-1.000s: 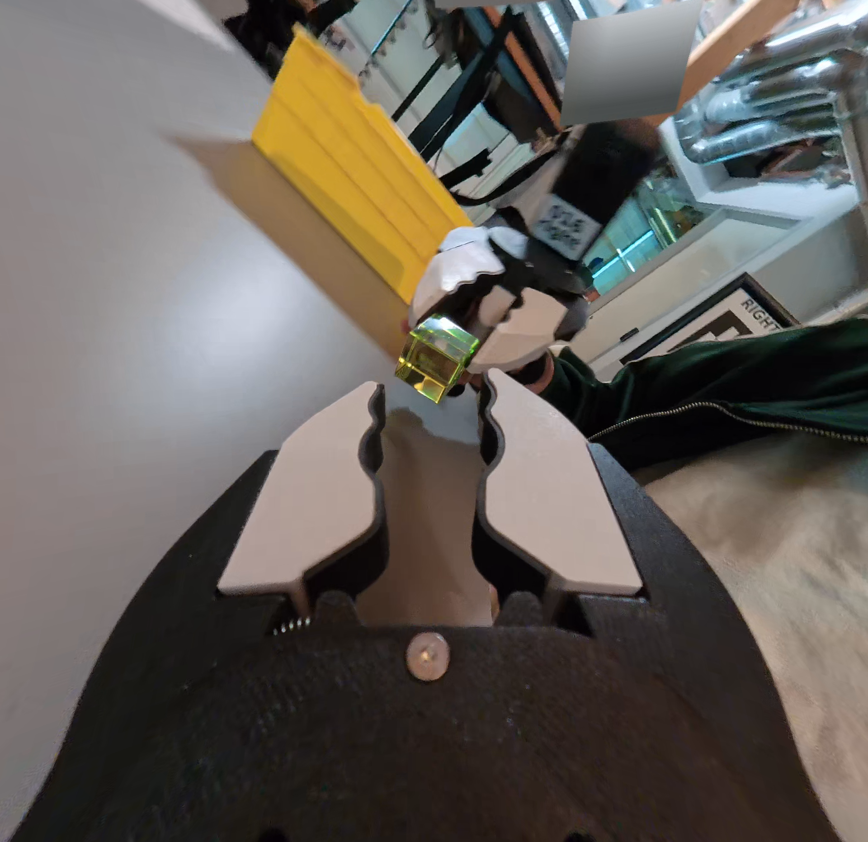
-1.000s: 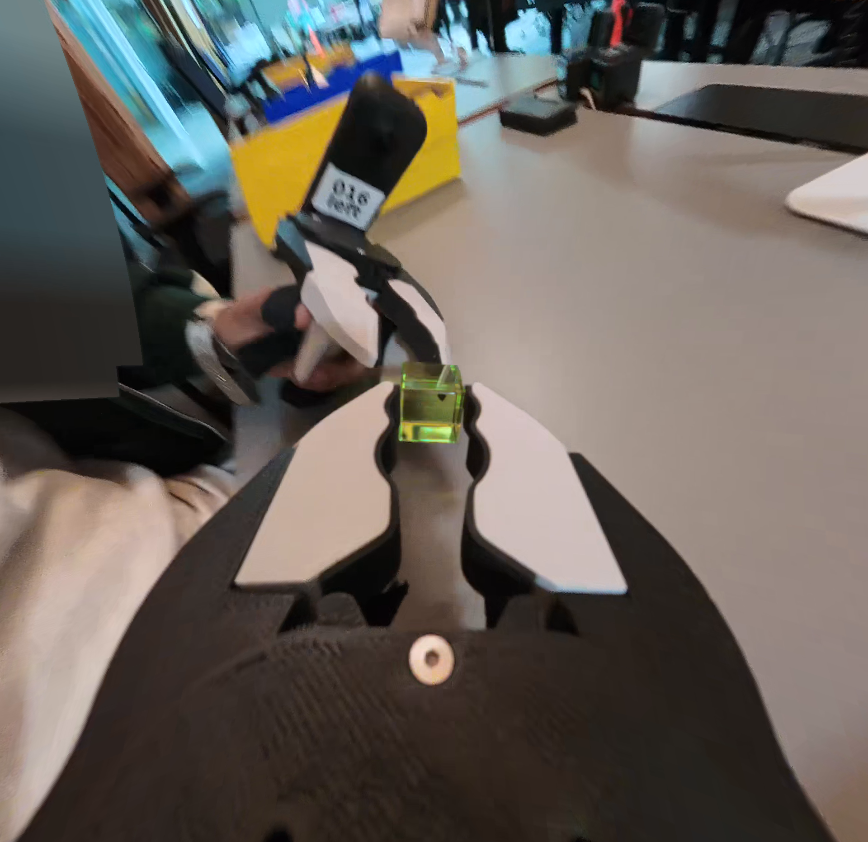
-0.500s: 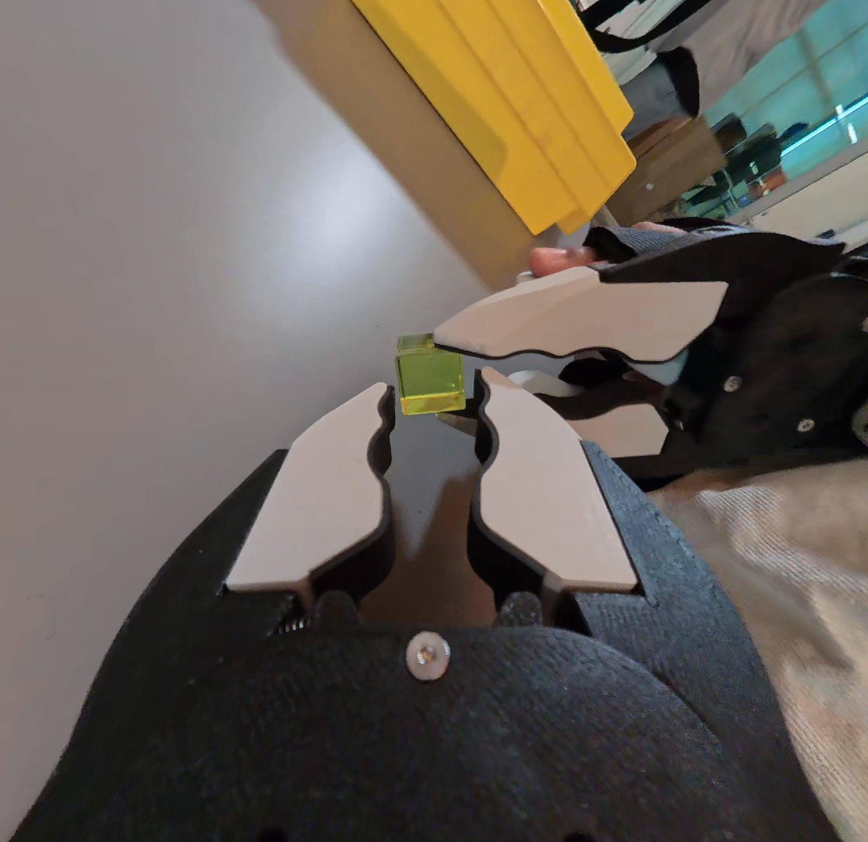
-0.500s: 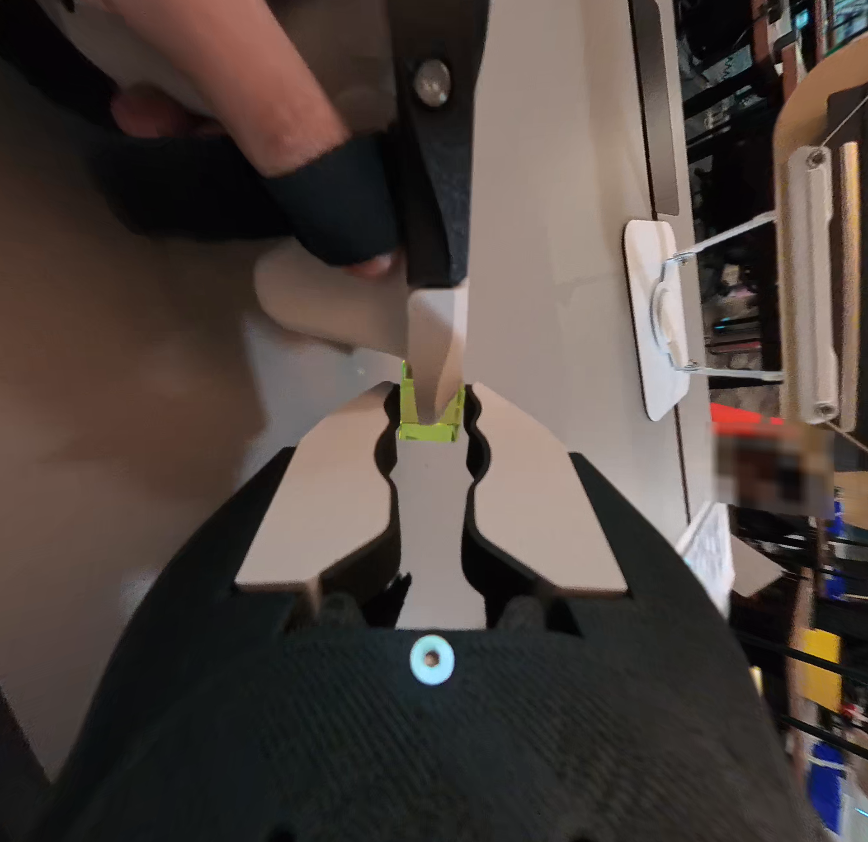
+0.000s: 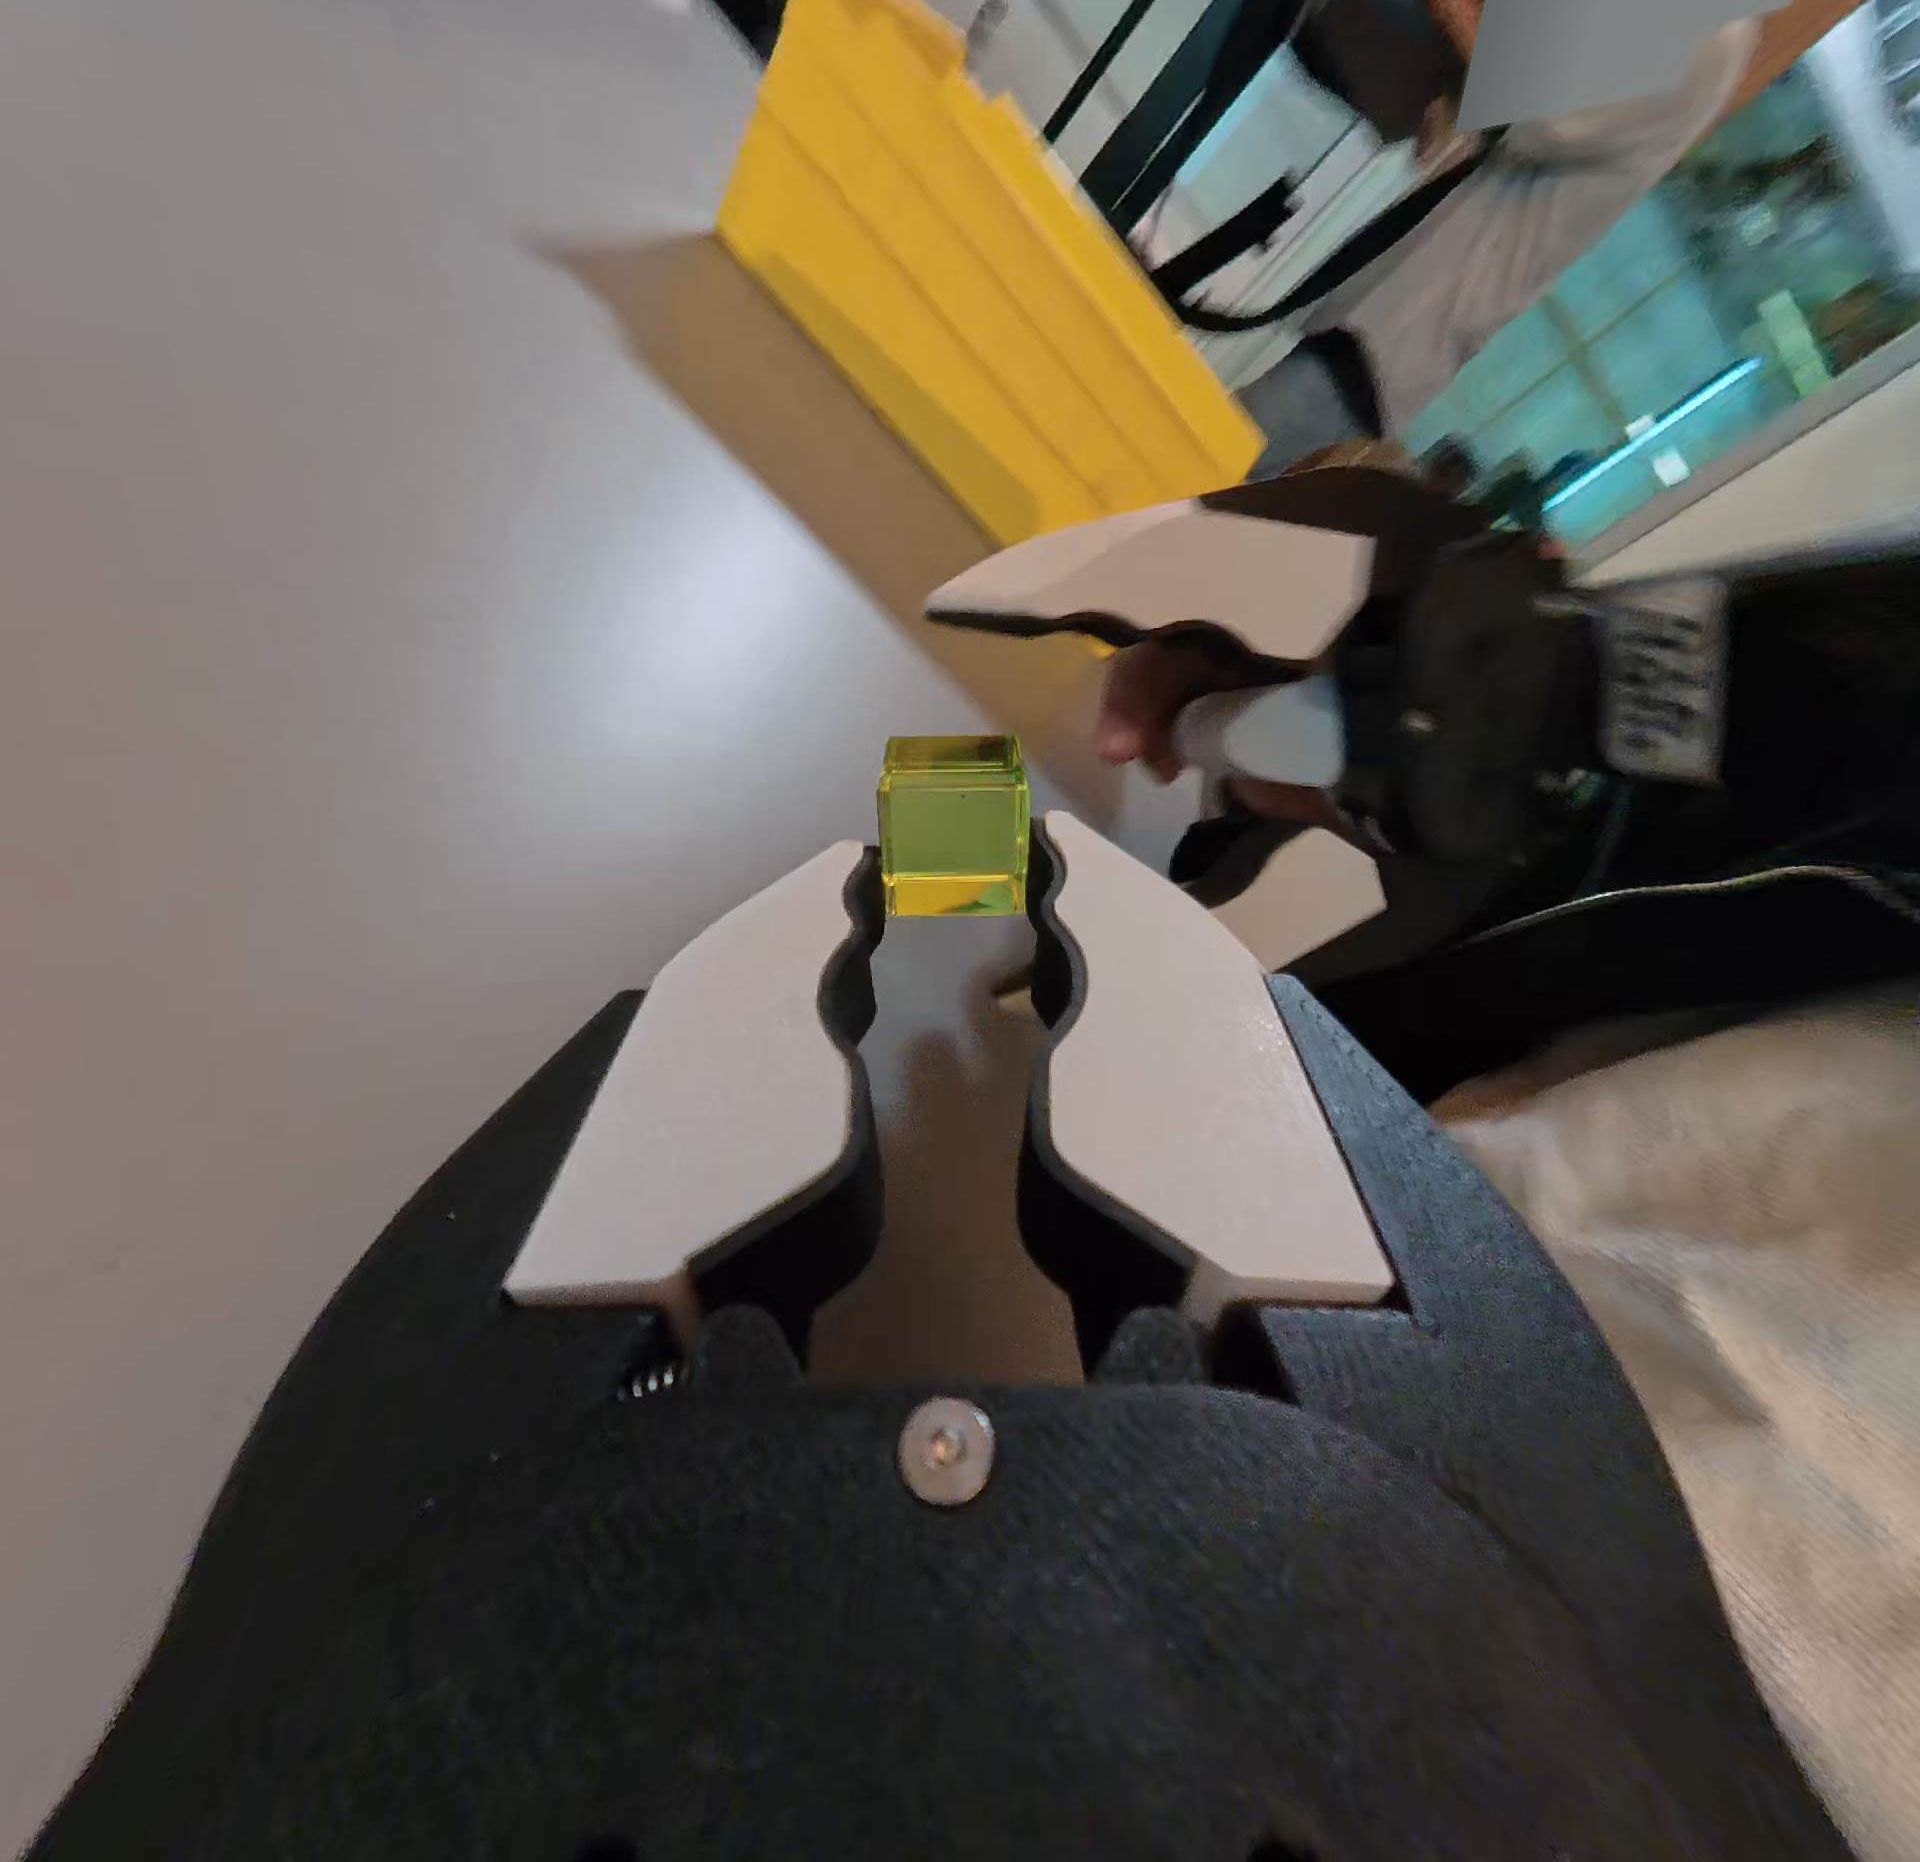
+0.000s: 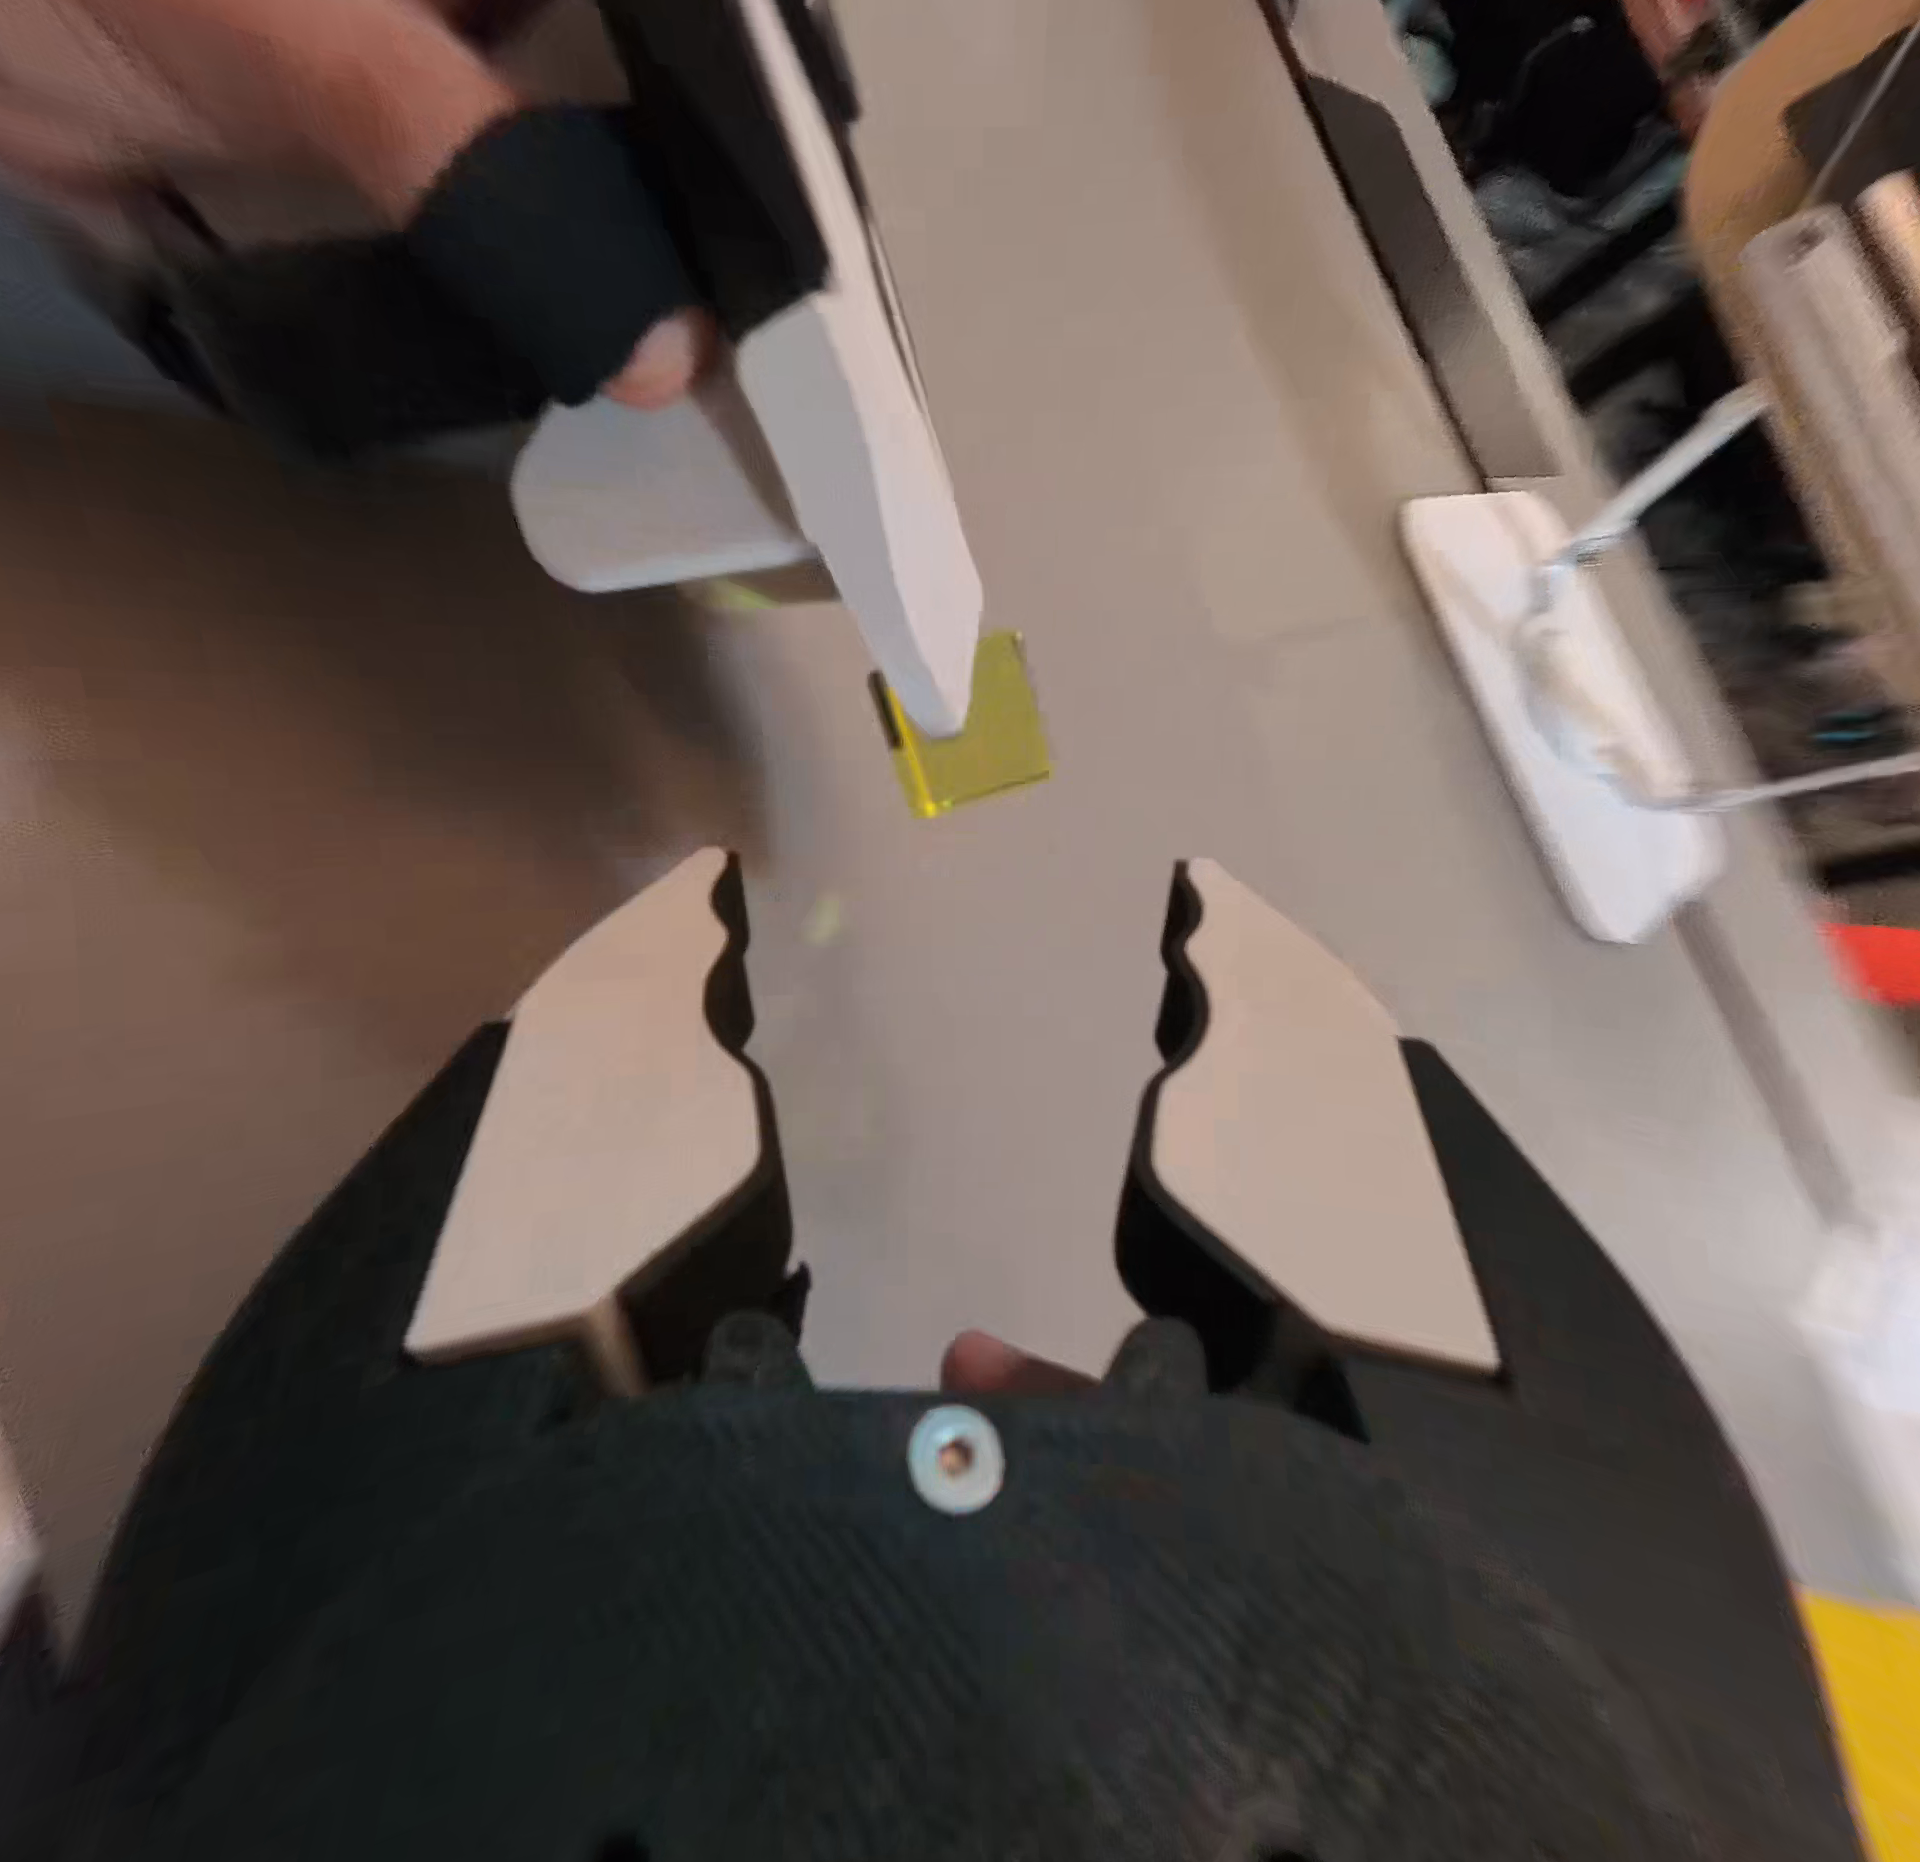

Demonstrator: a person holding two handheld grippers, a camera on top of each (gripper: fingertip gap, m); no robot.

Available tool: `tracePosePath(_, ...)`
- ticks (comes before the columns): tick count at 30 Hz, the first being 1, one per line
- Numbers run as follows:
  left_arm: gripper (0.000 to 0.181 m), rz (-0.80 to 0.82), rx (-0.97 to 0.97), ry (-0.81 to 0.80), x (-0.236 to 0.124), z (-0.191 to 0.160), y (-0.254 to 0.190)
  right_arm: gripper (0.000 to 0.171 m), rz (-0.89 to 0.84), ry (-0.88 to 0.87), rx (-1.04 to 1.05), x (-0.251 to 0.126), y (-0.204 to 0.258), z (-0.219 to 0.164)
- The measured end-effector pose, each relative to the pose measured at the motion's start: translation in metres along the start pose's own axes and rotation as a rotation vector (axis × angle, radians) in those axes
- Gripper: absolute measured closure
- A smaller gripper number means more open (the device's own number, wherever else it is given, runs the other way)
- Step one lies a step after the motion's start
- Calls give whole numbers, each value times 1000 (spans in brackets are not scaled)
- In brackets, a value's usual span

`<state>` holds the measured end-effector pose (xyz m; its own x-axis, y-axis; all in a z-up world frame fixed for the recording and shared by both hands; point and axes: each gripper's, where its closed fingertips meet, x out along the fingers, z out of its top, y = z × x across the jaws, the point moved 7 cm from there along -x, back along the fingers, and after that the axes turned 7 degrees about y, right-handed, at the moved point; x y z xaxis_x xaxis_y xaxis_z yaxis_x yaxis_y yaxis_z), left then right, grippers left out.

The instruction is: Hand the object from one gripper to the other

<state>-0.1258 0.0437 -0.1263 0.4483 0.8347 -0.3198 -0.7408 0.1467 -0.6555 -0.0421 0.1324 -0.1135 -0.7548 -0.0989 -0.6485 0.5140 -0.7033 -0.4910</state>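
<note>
A small clear yellow-green cube [image 5: 954,830] sits clamped between the tips of my left gripper [image 5: 954,856], held above the grey table. My right gripper [image 6: 951,872] is open and empty, a short way back from the cube [image 6: 987,737]. In the right wrist view the left gripper's pale finger [image 6: 883,524] covers part of the cube. In the left wrist view the right gripper's upper finger [image 5: 1153,576] shows up and to the right of the cube, apart from it.
A yellow bin [image 5: 966,285] stands on the grey table [image 5: 312,565] beyond the cube. A white flat stand with a wire frame [image 6: 1548,700] lies at the table's right side. A person's hand in a black fingerless glove [image 6: 540,243] holds the left gripper.
The cube has passed from my right gripper to my left. The left gripper closed on it, and the right gripper opened wide and drew back.
</note>
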Motion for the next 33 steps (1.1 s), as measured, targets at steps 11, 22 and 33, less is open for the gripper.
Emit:
tracePosePath(11,155,-328,14,-174,-4,6,-12,118,746,-648,895,-15,-41,-15)
tracePosePath(22,155,-332,79,-137,5,3,-26,145,875,-628,923,-11,-26,-6)
tracePosePath(33,151,-381,45,-191,4,4,-27,145,883,-663,971,-15,-31,-7)
